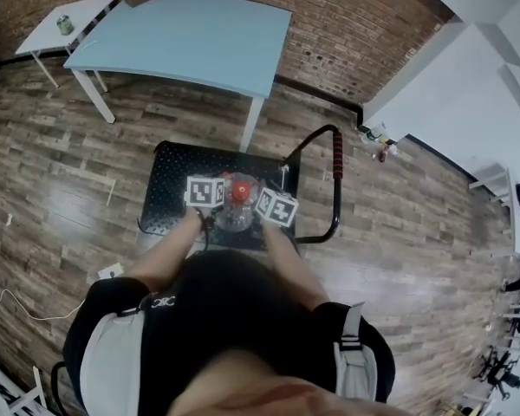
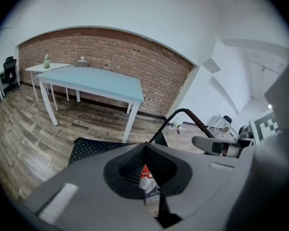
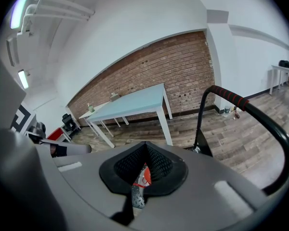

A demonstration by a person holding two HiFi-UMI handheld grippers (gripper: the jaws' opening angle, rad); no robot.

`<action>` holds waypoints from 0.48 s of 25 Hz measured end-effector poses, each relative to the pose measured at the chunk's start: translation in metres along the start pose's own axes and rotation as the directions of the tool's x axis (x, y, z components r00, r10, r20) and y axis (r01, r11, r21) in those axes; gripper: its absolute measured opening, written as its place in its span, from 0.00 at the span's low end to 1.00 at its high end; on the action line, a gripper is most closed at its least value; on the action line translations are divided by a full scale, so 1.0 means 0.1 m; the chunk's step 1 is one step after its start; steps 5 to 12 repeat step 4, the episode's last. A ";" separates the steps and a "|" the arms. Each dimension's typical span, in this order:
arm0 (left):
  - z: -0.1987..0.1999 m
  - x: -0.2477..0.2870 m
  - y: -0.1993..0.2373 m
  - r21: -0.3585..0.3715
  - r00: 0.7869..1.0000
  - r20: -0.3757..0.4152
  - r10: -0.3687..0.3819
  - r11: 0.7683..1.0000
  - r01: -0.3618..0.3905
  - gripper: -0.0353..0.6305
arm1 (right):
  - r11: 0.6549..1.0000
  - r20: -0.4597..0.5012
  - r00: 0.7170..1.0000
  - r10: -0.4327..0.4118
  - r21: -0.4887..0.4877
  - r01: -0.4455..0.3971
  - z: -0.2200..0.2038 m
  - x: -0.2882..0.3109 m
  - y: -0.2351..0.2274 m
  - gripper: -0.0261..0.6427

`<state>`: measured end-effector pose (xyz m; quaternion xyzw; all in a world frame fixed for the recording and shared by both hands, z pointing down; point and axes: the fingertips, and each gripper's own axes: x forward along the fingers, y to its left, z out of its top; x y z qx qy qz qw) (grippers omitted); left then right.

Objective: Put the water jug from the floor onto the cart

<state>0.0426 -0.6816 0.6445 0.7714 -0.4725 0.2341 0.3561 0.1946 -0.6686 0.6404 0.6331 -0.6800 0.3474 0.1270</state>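
Note:
The clear water jug (image 1: 236, 204) with a red cap is over the near part of the black cart deck (image 1: 175, 180); I cannot tell whether it rests on the deck. My left gripper (image 1: 215, 204) is at its left side and my right gripper (image 1: 258, 211) at its right side, with the jug between them. In both gripper views the jaws are closed together, and a strip of the jug's red and clear surface (image 2: 145, 174) (image 3: 142, 177) shows through the notch just beyond them. The cart's handle (image 1: 336, 159) with its red grip rises at the right.
A light blue table (image 1: 191, 37) stands beyond the cart, against the brick wall (image 1: 347, 33), with a small white table (image 1: 56, 24) to its left. Small items (image 1: 377, 137) sit at the wall's foot. A white box (image 1: 110, 272) and a cable (image 1: 17, 306) lie on the wooden floor, left.

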 end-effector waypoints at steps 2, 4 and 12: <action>-0.01 0.02 -0.02 0.003 1.000 -0.007 -0.002 1.000 0.002 0.06 | 1.000 -0.005 1.000 -0.003 -0.001 0.003 -0.01 0.00 -0.02 0.06; -0.02 0.03 -0.03 0.004 1.000 -0.012 -0.003 1.000 0.003 0.06 | 1.000 -0.009 1.000 -0.006 -0.003 0.006 -0.01 0.00 -0.04 0.06; -0.02 0.03 -0.03 0.004 1.000 -0.012 -0.003 1.000 0.003 0.06 | 1.000 -0.009 1.000 -0.006 -0.003 0.006 -0.01 0.00 -0.04 0.06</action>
